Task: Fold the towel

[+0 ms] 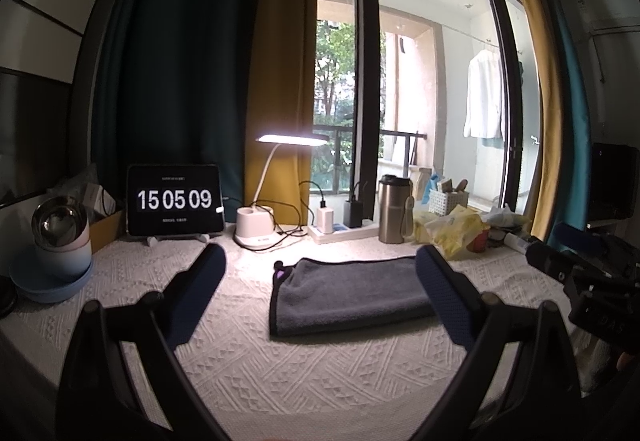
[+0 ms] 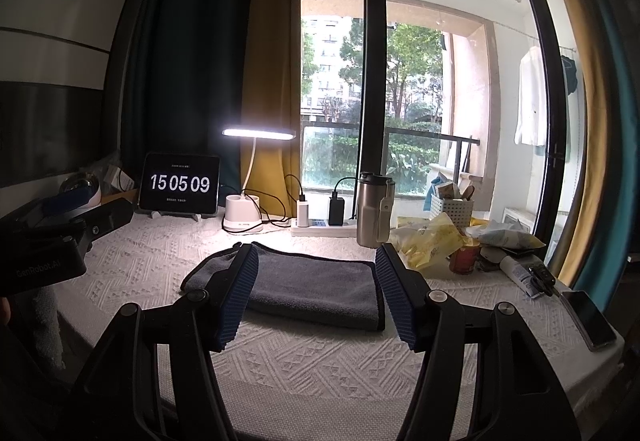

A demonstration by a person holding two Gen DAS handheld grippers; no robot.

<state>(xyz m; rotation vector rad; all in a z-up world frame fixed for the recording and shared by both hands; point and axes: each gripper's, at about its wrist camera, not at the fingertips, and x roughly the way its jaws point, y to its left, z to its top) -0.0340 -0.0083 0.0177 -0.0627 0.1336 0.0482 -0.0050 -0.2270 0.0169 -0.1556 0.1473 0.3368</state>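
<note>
A grey towel point(image 1: 348, 291) with dark edging lies folded flat on the white textured tablecloth point(image 1: 248, 373); it also shows in the right wrist view point(image 2: 312, 287). My left gripper point(image 1: 320, 261) is open and empty, held above the table in front of the towel, the towel mostly between its fingers. My right gripper point(image 2: 314, 261) is open and empty, its blue-padded fingers on either side of the towel, near its front edge. The right gripper's body shows at the right edge of the left wrist view point(image 1: 592, 273).
At the back stand a tablet clock point(image 1: 175, 199), a lit desk lamp point(image 1: 256, 225), a power strip with chargers point(image 1: 340, 229) and a steel tumbler point(image 1: 394, 215). Bowls point(image 1: 60, 241) sit at left. Snack bags point(image 2: 436, 245), a tube and a phone point(image 2: 590, 321) lie at right.
</note>
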